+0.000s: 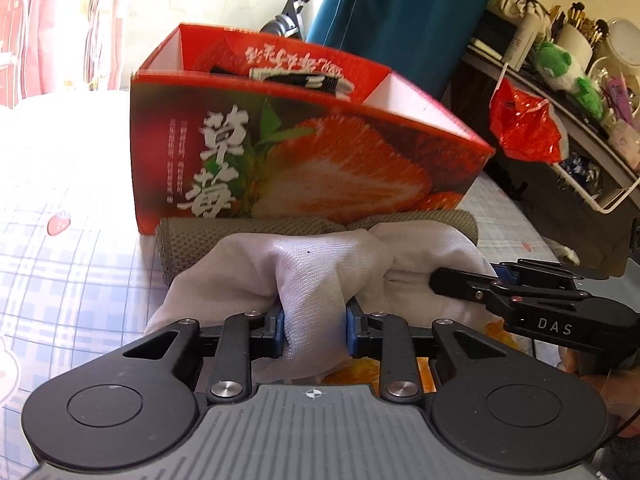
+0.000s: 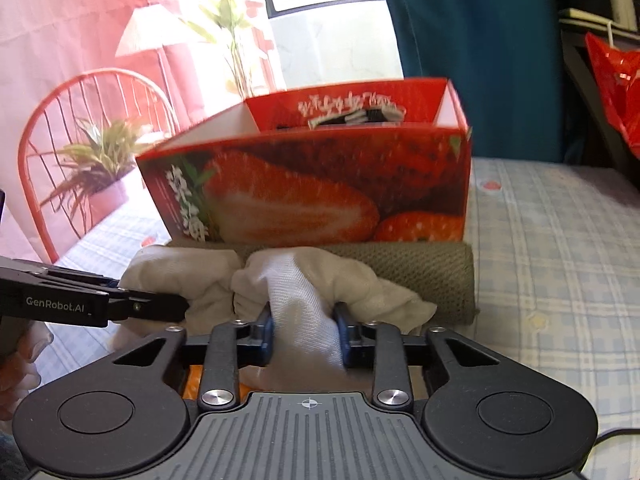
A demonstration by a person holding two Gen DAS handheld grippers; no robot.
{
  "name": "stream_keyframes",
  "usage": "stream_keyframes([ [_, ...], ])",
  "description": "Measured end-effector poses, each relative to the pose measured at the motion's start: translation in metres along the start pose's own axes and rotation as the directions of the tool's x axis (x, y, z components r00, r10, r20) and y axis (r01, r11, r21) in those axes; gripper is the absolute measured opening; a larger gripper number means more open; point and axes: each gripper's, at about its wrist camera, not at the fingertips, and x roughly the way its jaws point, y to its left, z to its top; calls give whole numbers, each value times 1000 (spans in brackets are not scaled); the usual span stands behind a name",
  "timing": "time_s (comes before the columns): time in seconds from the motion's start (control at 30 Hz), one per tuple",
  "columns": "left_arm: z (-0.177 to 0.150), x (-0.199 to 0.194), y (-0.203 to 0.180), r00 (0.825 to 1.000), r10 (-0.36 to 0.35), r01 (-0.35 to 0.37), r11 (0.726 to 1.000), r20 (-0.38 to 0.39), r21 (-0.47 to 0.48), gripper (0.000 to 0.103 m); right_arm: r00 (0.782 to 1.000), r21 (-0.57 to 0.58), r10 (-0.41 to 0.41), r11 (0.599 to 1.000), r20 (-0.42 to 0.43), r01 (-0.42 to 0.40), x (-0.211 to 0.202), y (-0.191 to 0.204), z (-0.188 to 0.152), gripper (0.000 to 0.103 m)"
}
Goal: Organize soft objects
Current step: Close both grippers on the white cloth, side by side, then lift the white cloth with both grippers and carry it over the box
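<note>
The white cloth [image 1: 304, 268], bunched on the bed just near of the strawberry box [image 1: 304, 152], is pinched by both the left gripper [image 1: 314, 330] and right gripper [image 2: 304, 334]. It's probably light and floppy, best taken by thick folds. The rolled grey towel [image 2: 420, 276] is wedged between cloth and box.

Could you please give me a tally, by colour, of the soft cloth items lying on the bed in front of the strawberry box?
White: 1, the white cloth, pinched by the left gripper and the right gripper.
Olive-green: 1, the knitted roll against the strawberry box.
Total: 2
</note>
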Motion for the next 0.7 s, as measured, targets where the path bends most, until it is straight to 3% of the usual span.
stream_keyframes([
  [0.33, 23, -47, -14, 991, -14, 9, 999, 130, 43, 29, 992, -42, 41, 998, 118, -36, -39, 9, 27, 24],
  [0.5, 46, -73, -22, 978, -15, 1, 998, 210, 63, 29, 980, -99, 72, 994, 187, -54, -58, 17, 59, 24],
  [0.7, 91, -82, -29, 968, 6, -33, 994, 252, 105, 29, 971, -142, 86, 988, 224, -55, -60, 21, 112, 24],
])
